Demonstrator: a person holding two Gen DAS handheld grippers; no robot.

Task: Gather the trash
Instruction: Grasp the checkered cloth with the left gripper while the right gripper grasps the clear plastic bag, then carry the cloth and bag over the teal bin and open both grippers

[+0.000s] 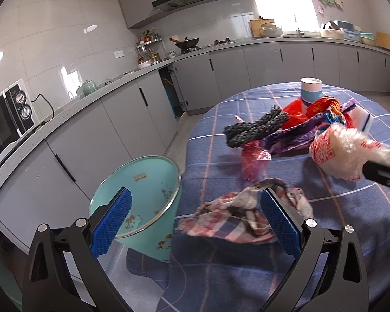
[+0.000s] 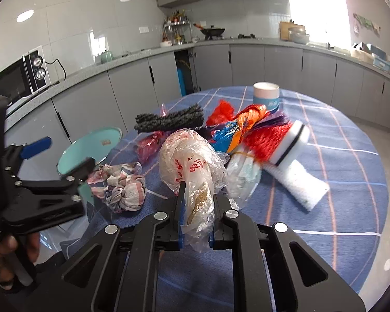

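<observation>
My right gripper [image 2: 197, 195] is shut on the neck of a clear plastic bag [image 2: 189, 156] with red print, lifted just above the blue checked table [image 2: 338, 182]. The left wrist view shows that bag [image 1: 338, 153] at the right, with the right gripper [image 1: 382, 174] behind it. My left gripper [image 1: 195, 195] is open, its blue pads either side of a crumpled plaid cloth [image 1: 228, 218] at the table's near-left edge, not touching it. From the right wrist view the left gripper [image 2: 67, 153] hangs beside the cloth [image 2: 122, 184]. A teal bin [image 1: 153, 239] stands on the floor left of the table.
A pile lies mid-table: a black woven bundle [image 2: 169, 122], red netting and coloured wrappers [image 2: 267, 140], a white foam roll [image 2: 296, 166] and a paper cup [image 2: 266, 96]. The teal bin [image 2: 96, 143] sits open-topped below the table edge. Kitchen counters run behind.
</observation>
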